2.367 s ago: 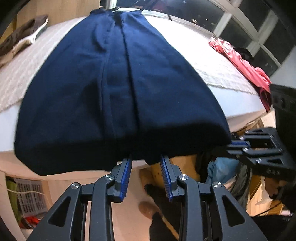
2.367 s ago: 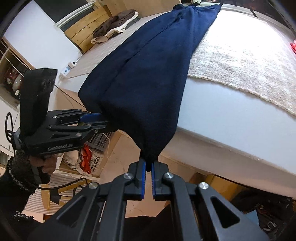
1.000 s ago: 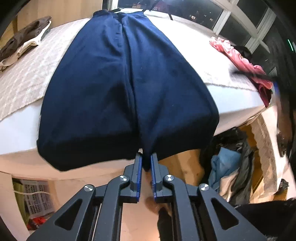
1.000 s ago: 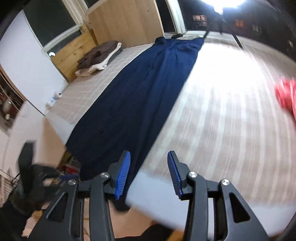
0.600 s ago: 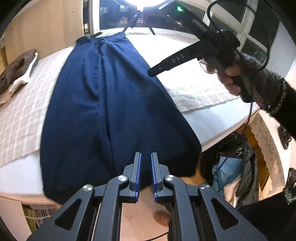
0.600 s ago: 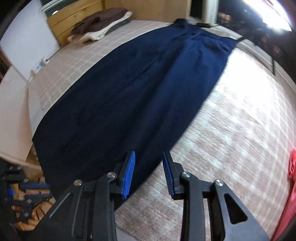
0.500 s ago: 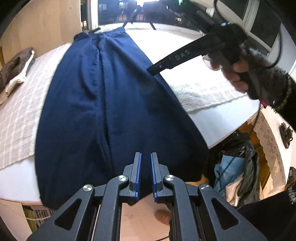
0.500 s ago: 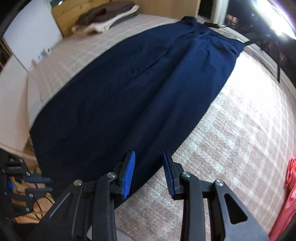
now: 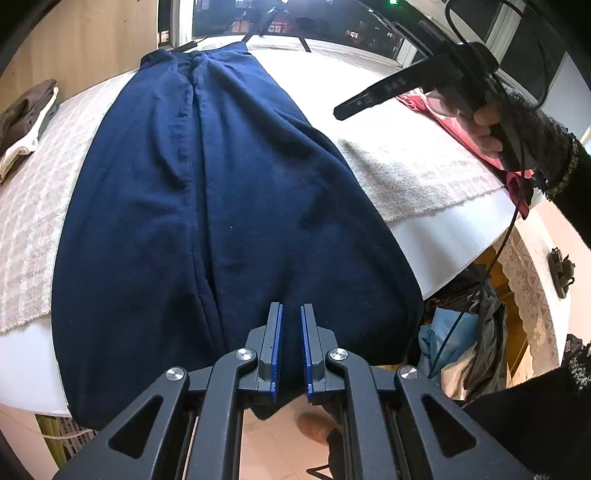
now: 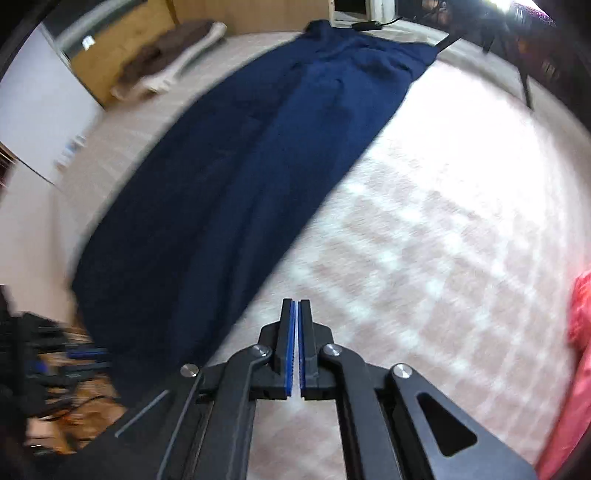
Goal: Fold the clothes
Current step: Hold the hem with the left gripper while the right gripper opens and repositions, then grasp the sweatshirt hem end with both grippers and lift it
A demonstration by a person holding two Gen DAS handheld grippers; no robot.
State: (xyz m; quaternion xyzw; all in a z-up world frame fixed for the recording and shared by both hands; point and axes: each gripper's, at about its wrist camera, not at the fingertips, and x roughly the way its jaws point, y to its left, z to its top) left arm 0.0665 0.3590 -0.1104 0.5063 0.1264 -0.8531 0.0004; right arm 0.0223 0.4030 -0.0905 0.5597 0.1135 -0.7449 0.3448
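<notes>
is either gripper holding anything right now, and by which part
The left gripper is shut on the hem of the navy garment. The right gripper has just closed on nothing, above the blanket.

**Bedroom in a home, at night**

Wide bed (image 9: 436,236) with white mattress under a pale checked blanket (image 10: 443,229). Navy garment (image 9: 221,206) spread lengthwise on it; folded brown and cream clothes (image 10: 166,55) near a wooden headboard (image 10: 122,37); pink garment (image 10: 580,332) at one edge. Dark windows (image 9: 332,26) behind. Heaped laundry (image 9: 461,332) on tiled floor beside bed.
</notes>
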